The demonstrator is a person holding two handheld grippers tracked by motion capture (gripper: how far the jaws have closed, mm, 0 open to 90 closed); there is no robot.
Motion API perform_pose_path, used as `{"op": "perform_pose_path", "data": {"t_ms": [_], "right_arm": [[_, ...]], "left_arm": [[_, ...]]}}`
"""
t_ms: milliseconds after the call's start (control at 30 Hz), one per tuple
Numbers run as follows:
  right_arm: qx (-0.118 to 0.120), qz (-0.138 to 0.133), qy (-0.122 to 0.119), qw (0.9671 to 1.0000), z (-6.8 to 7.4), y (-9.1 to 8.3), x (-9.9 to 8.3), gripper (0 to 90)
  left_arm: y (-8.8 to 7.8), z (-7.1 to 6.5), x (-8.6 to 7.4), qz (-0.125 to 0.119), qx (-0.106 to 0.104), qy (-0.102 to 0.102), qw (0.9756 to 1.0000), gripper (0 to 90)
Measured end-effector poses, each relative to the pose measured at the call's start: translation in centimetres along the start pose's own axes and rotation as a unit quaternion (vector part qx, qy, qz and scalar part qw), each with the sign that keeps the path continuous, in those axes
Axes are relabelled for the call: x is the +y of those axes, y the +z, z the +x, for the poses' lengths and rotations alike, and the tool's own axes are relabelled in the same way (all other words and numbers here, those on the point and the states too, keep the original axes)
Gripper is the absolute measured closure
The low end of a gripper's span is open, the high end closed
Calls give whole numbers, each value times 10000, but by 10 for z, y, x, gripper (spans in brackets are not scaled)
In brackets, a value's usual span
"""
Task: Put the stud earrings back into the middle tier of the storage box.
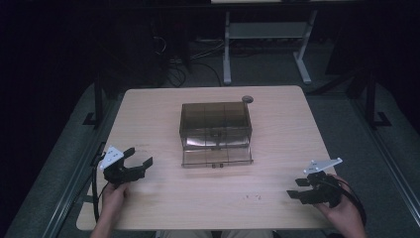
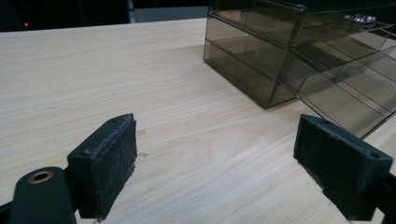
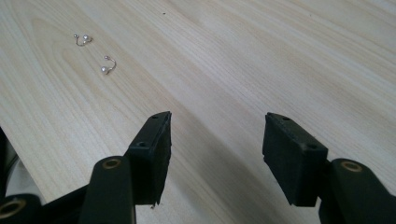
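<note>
- Two tiny earrings lie on the bare bench near its front edge, between the hands and closer to the right one: in the right gripper view one earring (image 3: pixel 83 39) sits farther off and the other earring (image 3: pixel 108 65) just nearer, close together but apart. From above they read as faint specks (image 1: pixel 251 197).
- Right tongs (image 3: pixel 215 147) stand wide apart with nothing between the pads — only wood grain shows in the gap. They point along the bench toward the earrings, which lie ahead and off to one side, well clear of the pads. In the high view the right tongs (image 1: pixel 298 189) sit at the front right corner, held by the right hand (image 1: pixel 341 208).
- Left tongs (image 2: pixel 215 163) are also spread wide and hold nothing; the high view shows them (image 1: pixel 138 159) at the front left, gripped by the left hand (image 1: pixel 115 196).
- A smoky, see-through drawer box (image 1: pixel 216 133) stands mid-bench, its lowest drawer pulled out toward the person. From the left gripper view its corner (image 2: pixel 261 70) lies ahead of the left tongs, not touching them.
- A small round dark object (image 1: pixel 247 99) rests at the box's far right corner.
- Nothing stands between the right tongs and the earrings — open bench only.
- Beyond the bench, the white legs of another table (image 1: pixel 227 49) and loose cables (image 1: pixel 173 69) sit on the dark floor.
</note>
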State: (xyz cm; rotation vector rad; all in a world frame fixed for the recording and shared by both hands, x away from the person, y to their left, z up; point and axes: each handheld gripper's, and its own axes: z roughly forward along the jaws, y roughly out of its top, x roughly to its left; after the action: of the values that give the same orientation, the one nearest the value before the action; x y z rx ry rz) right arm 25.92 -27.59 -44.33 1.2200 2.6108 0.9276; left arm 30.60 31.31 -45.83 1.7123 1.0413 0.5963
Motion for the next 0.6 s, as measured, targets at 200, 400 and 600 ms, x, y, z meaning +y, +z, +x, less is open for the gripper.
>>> {"op": "perform_pose_path", "data": {"t_ms": [200,400,600], "right_arm": [[18,19,-121,9999,4,1,3,416],[-1,57,-321,9995,15,0,11,416],[29,46,-494,9988,24,-3,17,410]], "left_arm": [[0,0,0,8,-4,-13,10000,128],[0,-1,0,17,-29,58,10000,128],[0,-2,-1,18,-43,71,10000,128]]}}
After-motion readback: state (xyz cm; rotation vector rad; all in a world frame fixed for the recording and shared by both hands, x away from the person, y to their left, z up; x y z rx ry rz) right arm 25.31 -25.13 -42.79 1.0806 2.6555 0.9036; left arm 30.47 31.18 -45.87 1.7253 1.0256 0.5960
